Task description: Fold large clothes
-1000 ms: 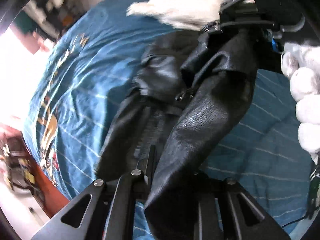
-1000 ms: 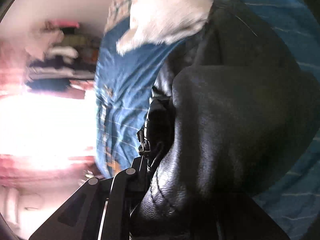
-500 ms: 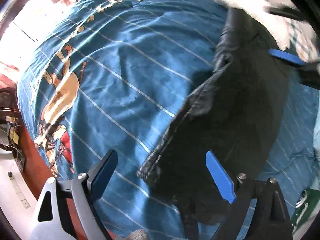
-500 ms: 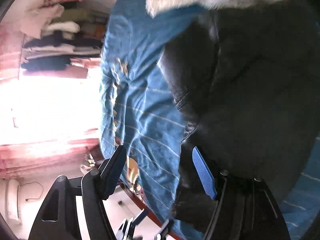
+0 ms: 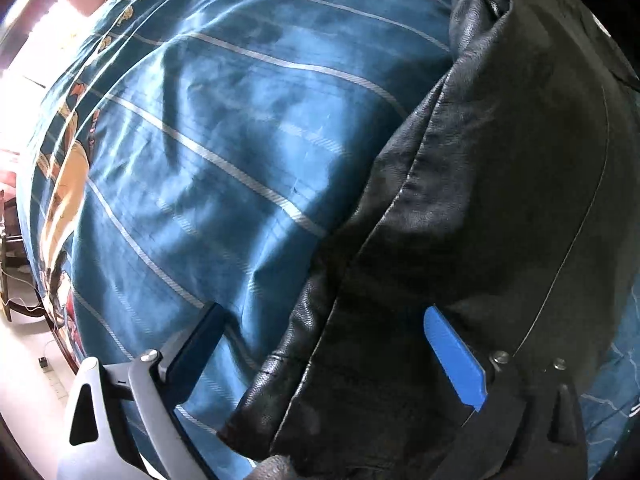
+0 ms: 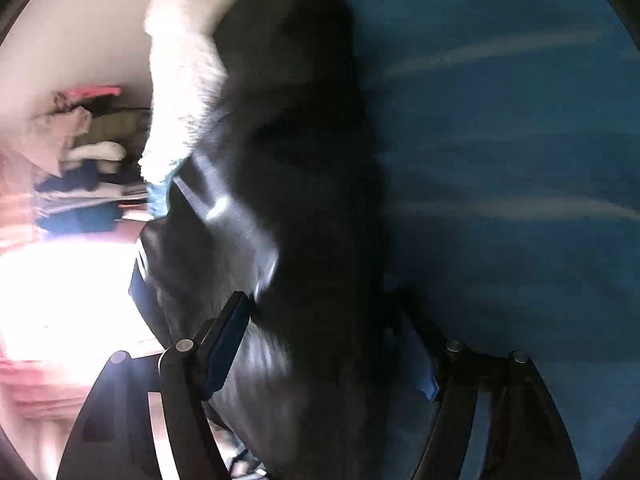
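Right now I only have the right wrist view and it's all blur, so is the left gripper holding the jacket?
Observer: No. The left gripper is open, its two fingers spread either side of the black jacket's edge, not clamped.
Operator: Is the jacket flat on the bed?
Observer: It lies on the blue striped bedspread, with a folded layer forming a raised ridge along its left edge.
Operator: Anything on the bed beside it on the left?
Observer: Only bare bedspread with a printed cartoon figure near the far edge.
Operator: And my right gripper?
Observer: In your own view the right gripper is open, with the jacket between its fingers.
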{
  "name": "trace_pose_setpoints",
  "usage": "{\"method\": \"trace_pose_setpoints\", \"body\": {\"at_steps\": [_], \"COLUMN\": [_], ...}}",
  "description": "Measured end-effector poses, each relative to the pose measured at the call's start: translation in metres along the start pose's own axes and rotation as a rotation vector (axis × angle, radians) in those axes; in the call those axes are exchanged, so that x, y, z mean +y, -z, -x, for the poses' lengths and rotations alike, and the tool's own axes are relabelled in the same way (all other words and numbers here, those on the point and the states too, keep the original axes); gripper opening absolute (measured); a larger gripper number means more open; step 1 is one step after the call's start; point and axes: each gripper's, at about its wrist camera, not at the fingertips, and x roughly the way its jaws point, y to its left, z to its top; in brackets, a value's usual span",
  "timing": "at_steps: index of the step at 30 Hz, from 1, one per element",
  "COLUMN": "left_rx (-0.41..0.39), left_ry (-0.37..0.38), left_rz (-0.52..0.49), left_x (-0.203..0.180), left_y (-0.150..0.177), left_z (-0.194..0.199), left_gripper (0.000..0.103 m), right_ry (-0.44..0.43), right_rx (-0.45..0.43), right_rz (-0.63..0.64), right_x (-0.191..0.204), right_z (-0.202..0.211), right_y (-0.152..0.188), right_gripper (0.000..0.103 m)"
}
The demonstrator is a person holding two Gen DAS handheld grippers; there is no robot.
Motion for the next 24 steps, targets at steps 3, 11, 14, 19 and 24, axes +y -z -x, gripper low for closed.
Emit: {"method": "trace_pose_setpoints", "body": {"at_steps": [3, 11, 14, 19, 24], "left_rx": [-0.016, -0.096, -0.128, -0.12, -0.134], "left_ry": [-0.022, -0.16, -0.174, -0.18, -0.161], "left_rz": [-0.033, -0.111, -0.036, 0.101, 0.029], "left_x": [-0.003, 0.01, 0.037, 0.068, 0.03], "left_y": [-0.001, -0.011, -0.007, 0.013, 0.018], "left_z": [0.002, 0.045, 0.071, 0.09, 0.101], "left_gripper": [0.103, 0.103, 0.103, 0.103, 0.103], "right_ry": [-0.042, -0.041, 0.113, 0.39, 0.503], "right_rx": [-0.06, -0.367, -0.405, -0.266, -0.193], "right_rz": [0.002, -0.388, -0.472, -0.503, -0.377], "right_x": [0.004, -0.051, -0.081, -0.137, -0.115], "right_z": [0.0, 0.15, 0.21, 0.253, 0.276], "right_y": [0.01, 0.153, 0.228, 0.286, 0.29], "right_gripper": [0.022, 0.014, 0.015, 0.041, 0.051]}}
